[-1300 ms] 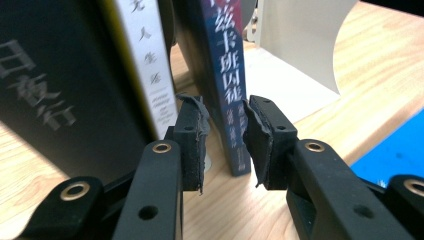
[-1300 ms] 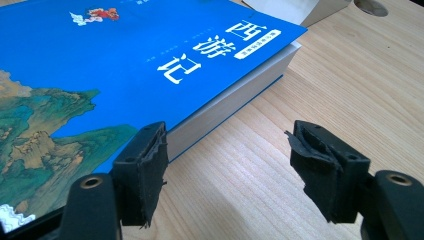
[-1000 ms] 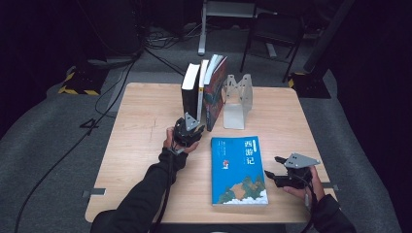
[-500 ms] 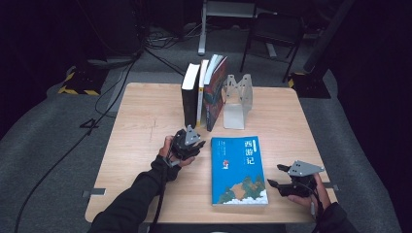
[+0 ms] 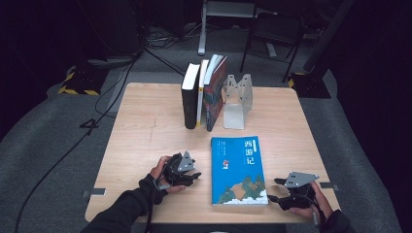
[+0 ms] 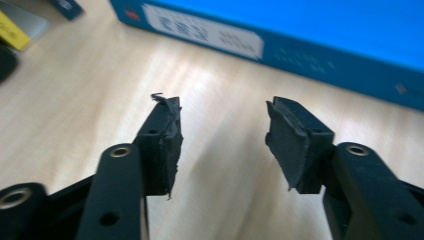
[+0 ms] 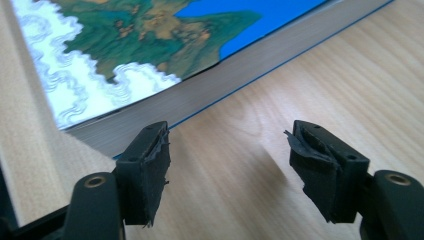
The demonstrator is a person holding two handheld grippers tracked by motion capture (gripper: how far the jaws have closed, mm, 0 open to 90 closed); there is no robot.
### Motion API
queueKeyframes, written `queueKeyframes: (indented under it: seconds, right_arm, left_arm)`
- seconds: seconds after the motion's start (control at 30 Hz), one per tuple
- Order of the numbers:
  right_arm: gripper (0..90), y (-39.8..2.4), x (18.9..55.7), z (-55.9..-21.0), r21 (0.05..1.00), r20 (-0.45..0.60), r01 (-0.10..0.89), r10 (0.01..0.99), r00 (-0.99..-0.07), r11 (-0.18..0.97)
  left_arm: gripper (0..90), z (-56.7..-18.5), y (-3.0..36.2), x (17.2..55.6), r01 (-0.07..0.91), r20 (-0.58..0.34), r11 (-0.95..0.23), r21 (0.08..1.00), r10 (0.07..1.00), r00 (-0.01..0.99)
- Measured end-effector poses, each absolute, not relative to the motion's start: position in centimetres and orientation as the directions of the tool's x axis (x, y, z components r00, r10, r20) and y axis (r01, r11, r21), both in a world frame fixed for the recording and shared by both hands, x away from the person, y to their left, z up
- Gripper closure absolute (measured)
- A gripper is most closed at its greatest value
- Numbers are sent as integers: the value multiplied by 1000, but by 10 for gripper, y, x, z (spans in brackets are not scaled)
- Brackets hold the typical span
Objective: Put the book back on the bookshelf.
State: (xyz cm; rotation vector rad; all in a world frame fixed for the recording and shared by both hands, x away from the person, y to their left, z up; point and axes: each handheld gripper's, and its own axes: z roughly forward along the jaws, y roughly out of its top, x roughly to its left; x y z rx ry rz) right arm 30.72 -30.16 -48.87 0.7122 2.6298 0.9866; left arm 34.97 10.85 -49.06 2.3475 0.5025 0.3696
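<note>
I'm holding the left gripper (image 5: 194, 175) beside the blue book (image 5: 238, 170) — its jaws have just been opening, nothing between them. I'm keeping the right gripper (image 5: 276, 190) open and empty at the book's near corner.

Blue book (image 5: 238, 170) lies flat — a claw (image 5: 194, 175) at each side.

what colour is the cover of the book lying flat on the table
Bright blue cover, best in the high view.

Dim room w/ grey carpet (image 5: 58, 145), wooden table (image 5: 145, 126), dark chair (image 5: 272, 34) & cables (image 5: 116, 82) behind.
</note>
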Motion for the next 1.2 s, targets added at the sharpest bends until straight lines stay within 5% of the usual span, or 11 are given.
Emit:
queueKeyframes:
  seconds: [0.73,1.2]
  right_arm:
    - [345,-300,303,-486,681,-49,301,452,-891,667]
    - [371,-301,304,-488,676,-44,285,424,-905,679]
  left_arm:
    - [304,-501,127,347,326,-13,-650,687,436,900]
    - [233,-504,126,349,313,-15,-640,702,426,904]
